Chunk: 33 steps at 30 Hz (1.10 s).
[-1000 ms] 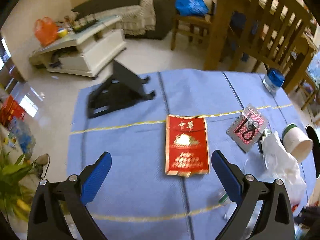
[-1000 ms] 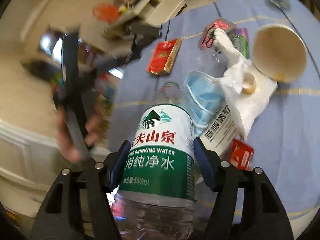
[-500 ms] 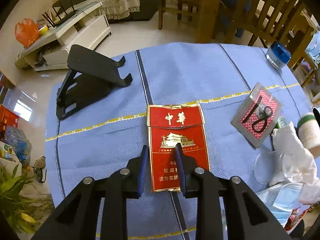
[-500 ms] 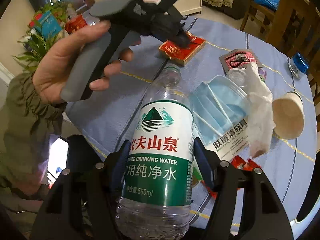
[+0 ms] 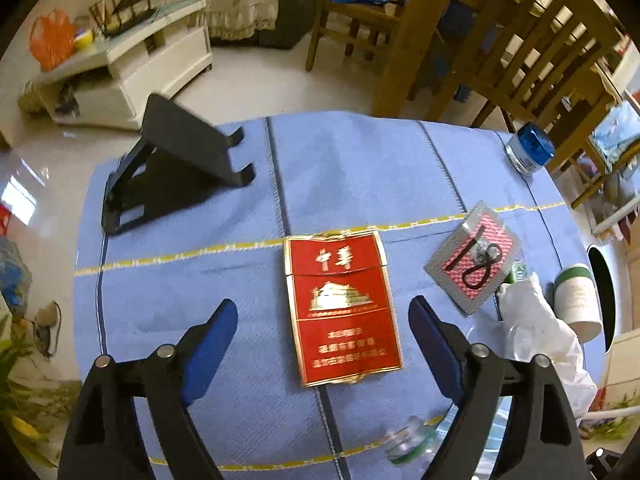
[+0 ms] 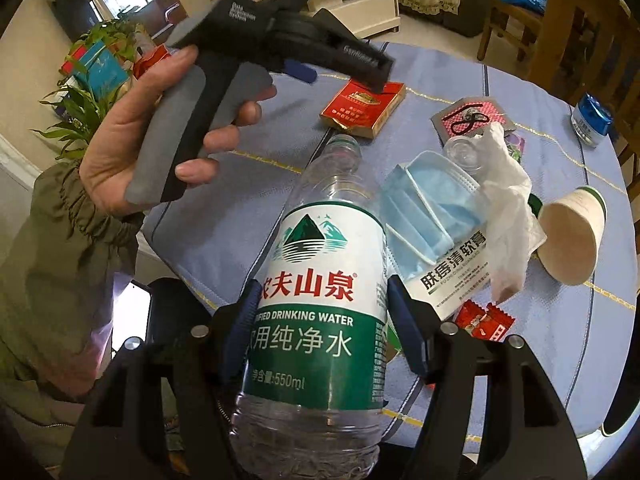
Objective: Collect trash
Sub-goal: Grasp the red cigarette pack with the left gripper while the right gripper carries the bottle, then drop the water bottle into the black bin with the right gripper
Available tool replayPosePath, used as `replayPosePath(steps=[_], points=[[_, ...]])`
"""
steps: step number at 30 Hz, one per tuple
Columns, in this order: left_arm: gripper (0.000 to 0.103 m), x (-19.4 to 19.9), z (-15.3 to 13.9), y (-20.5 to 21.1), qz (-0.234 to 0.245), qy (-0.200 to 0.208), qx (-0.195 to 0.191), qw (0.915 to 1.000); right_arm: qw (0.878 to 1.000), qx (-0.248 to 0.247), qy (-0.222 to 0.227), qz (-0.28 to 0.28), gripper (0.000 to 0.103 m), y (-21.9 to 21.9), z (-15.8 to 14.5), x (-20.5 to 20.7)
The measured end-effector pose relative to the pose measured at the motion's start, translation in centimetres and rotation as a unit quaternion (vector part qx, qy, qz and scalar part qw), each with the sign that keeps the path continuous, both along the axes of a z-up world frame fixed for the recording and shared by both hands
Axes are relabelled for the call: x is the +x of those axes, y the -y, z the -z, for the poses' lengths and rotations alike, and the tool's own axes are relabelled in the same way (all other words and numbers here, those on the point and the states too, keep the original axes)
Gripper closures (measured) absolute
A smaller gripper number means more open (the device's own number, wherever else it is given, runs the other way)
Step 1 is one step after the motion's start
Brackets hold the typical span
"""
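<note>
A red cigarette pack (image 5: 342, 306) lies flat on the blue tablecloth (image 5: 360, 176); it also shows in the right wrist view (image 6: 362, 108). My left gripper (image 5: 324, 324) is open, its blue fingers either side of the pack's near half, just above it. My right gripper (image 6: 324, 316) is shut on an empty clear water bottle (image 6: 320, 300) with a green and white label, held above the table's near edge. Other trash lies to the right: a blue face mask (image 6: 428, 200), a crumpled tissue (image 6: 506, 200), a paper cup (image 6: 572, 236) on its side, a red wrapper (image 6: 484, 320).
A black phone stand (image 5: 172, 164) stands at the table's far left. A blue-lidded jar (image 5: 528, 150) stands at the far right. A grey and pink packet (image 5: 474, 258) lies right of the pack. Wooden chairs (image 5: 520, 40) and a white TV bench (image 5: 120, 72) stand beyond the table.
My left gripper was open, shut over the cigarette pack half a second ago, and now stands open again around it. The pack still lies on the cloth. My right gripper keeps hold of the bottle.
</note>
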<state>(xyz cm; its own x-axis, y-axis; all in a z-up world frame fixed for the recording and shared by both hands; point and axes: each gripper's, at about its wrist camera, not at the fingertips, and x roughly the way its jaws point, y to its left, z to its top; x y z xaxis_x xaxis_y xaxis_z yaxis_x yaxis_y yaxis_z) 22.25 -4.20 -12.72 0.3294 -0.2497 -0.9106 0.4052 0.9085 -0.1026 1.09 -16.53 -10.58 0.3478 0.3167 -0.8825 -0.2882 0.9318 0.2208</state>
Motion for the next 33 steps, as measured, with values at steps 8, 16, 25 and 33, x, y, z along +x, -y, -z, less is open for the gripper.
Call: replayPosePath(steps=[8,16,25,33], points=[[0.038,0.1,3.2,3.6,0.017,-0.005,0.09,0.9958,1.0,0.0,0.008,-0.001,0.04,0.3,-0.5,-0.3],[0.041,0.8,2.0,1.3,-0.015,-0.012,0.072,0.9972,1.0,-0.002,0.023,-0.004,0.04,1.9,-2.2,-2.6],[0.04,-1.9,-3.2,1.7,-0.002,0.032,0.032,0.999,0.974,0.084,0.095,0.185,0.04,18.8,-7.8,-7.2],[0.04,-10.4,-8.1,12.6,0.125,0.079,0.003,0.989,0.911,0.038,0.039,0.41,0.04,37.3,-2.1,-9.6]])
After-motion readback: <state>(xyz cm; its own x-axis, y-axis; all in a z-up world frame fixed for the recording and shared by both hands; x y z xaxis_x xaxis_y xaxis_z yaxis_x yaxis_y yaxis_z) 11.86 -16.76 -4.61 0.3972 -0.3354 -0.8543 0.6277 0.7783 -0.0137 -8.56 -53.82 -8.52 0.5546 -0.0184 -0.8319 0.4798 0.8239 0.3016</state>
